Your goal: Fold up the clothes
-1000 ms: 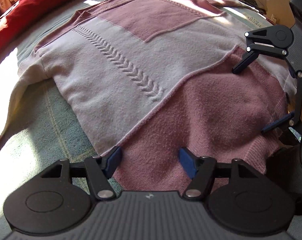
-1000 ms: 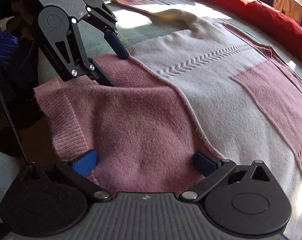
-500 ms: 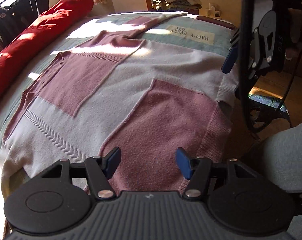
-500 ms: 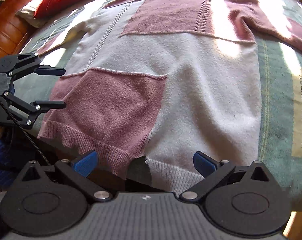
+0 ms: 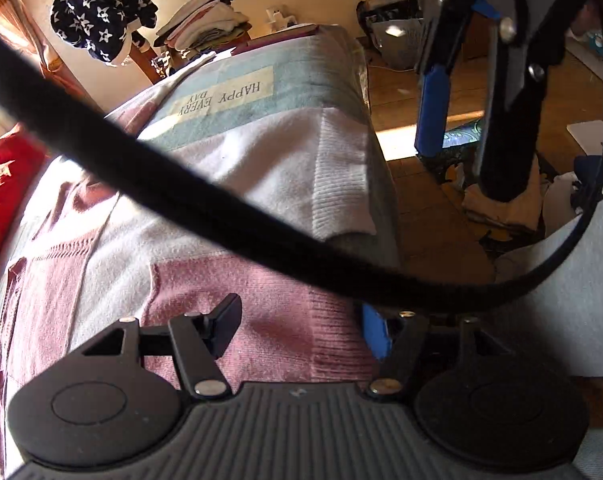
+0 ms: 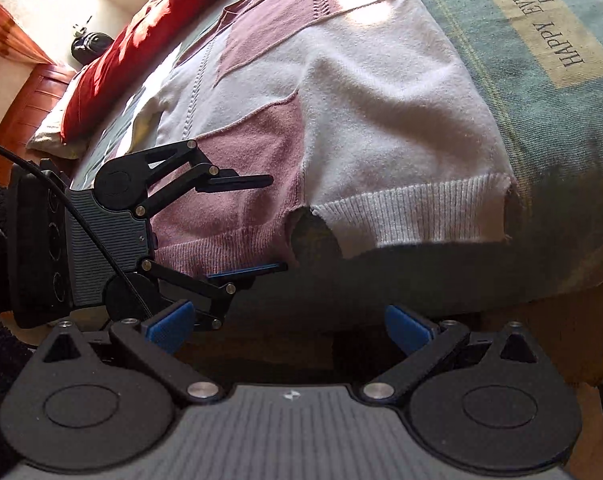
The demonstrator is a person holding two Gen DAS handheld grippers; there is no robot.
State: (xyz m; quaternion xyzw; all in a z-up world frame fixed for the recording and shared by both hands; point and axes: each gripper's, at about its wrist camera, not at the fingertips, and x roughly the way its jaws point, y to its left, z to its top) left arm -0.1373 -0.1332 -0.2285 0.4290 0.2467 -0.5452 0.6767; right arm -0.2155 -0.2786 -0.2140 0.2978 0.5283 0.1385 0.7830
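- Left wrist view: the left gripper has swung off the sweater's chest and now sits over the hem at the edge of the bed, one finger above the pink ribbing, the other past the mattress side
- Its jaws closed a little and have just been opening again; they stand apart with the pink hem corner between them, unpinched
- A black cable now crosses ahead of it, and the right gripper hangs beyond, over the floor
- Right wrist view: the right gripper has drawn back from the knit to below the bed edge; its jaws are wide and hold nothing
- The white hem corner lies just ahead and above it, with the left gripper to its left, straddling the pink hem
- I judge both are lining up to take the bottom corners for the first fold; earlier they were over the sweater's body
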